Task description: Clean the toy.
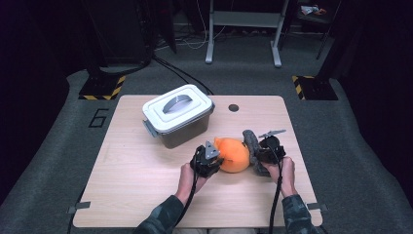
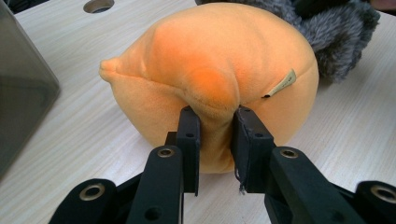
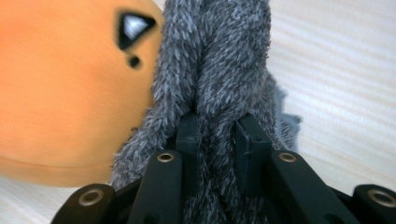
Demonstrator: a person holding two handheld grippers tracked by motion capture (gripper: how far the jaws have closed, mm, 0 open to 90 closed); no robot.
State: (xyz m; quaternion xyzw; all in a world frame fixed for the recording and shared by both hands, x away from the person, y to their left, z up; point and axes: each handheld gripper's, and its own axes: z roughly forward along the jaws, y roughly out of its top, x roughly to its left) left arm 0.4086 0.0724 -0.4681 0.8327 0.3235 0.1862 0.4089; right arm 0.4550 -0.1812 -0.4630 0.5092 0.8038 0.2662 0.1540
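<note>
Storage box (image 1: 178,115): grey, lid on, standing at the tabletop's (image 1: 131,185) far left, well apart from the toy.
Left gripper (image 1: 214,158): jaws narrow, pinching a fold of the orange plush body (image 2: 215,79).
Plush toy (image 1: 234,155): lying on the tabletop between both grippers.
Right gripper (image 1: 258,152): jaws narrow, clamped on the toy's grey furry part (image 3: 219,60).

Your left gripper (image 2: 214,122) pinches a fold of the orange plush toy (image 2: 219,60), hiding the fabric between its jaws, while the toy's grey fur collar (image 2: 336,35) runs off the frame's top edge. In the right gripper view, the toy's face marking (image 3: 133,28) is blurred. The grey box (image 2: 23,107) is cut off at left.
</note>
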